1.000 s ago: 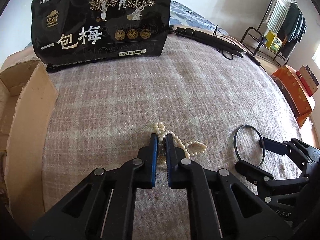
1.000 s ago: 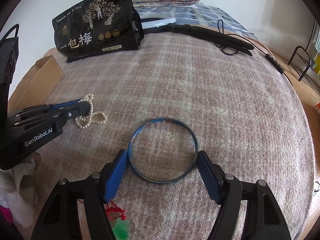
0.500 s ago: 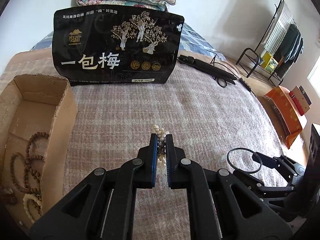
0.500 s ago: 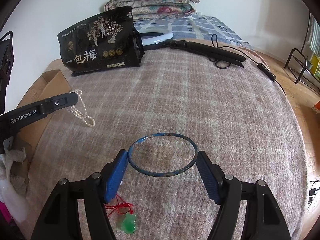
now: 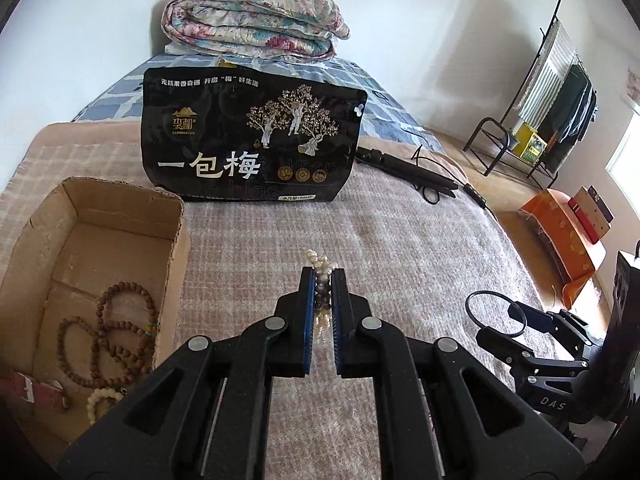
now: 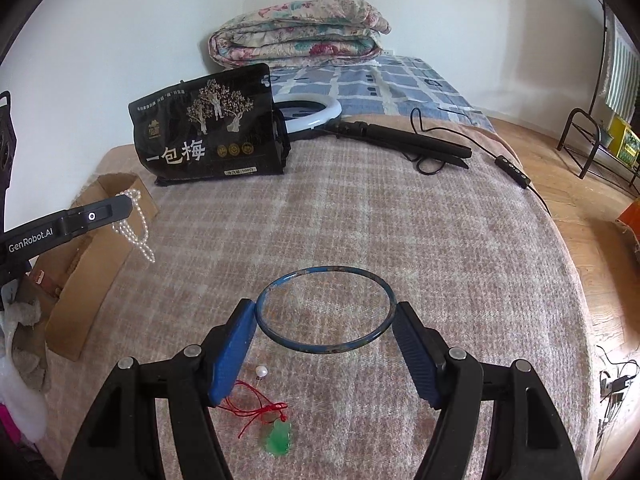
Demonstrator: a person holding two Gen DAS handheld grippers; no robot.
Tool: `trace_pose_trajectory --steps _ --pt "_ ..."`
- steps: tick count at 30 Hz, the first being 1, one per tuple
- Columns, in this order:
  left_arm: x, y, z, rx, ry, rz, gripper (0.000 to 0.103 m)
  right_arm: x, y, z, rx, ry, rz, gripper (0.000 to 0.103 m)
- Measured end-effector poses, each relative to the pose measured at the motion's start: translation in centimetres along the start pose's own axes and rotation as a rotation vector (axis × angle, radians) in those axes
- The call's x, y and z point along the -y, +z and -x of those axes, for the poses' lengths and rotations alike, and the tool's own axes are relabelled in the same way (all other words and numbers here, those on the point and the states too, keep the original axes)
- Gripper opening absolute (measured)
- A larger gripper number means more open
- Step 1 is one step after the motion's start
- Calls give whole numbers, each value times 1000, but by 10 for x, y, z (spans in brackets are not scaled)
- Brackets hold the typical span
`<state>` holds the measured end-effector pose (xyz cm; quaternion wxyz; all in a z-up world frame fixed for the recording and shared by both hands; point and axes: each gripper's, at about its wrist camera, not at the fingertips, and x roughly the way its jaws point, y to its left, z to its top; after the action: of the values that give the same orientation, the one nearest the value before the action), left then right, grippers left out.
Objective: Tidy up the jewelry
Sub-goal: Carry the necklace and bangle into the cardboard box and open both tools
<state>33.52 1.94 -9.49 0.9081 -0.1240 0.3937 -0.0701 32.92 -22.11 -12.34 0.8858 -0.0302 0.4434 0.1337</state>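
My left gripper (image 5: 322,274) is shut on a white pearl necklace (image 5: 320,280) and holds it above the blanket; the necklace (image 6: 134,230) hangs from the left gripper (image 6: 124,204) beside the cardboard box (image 6: 92,256). The box (image 5: 80,256) at the left holds brown bead strings (image 5: 112,340). My right gripper (image 6: 325,312) is shut on a blue bangle (image 6: 326,310) and holds it level above the blanket. The bangle (image 5: 496,314) also shows in the left wrist view.
A green pendant on a red cord (image 6: 276,436) and a loose pearl (image 6: 261,371) lie on the blanket under the right gripper. A black snack bag (image 5: 252,140) stands at the back. A ring light stand (image 6: 400,140) and its cable lie behind it.
Both grippers have risen off the blanket. The left one lifted the pearl necklace and moved toward the box. The right one lifted the bangle.
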Motion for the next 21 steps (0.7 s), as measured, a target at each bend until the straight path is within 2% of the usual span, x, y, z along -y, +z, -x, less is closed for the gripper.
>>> trace_pose_trajectory --steps 9,21 --pt "-35 14 28 46 30 30 5 -44 8 23 51 64 32 72" --pt "-112 35 55 91 85 114 5 -143 11 30 72 192 153 72"
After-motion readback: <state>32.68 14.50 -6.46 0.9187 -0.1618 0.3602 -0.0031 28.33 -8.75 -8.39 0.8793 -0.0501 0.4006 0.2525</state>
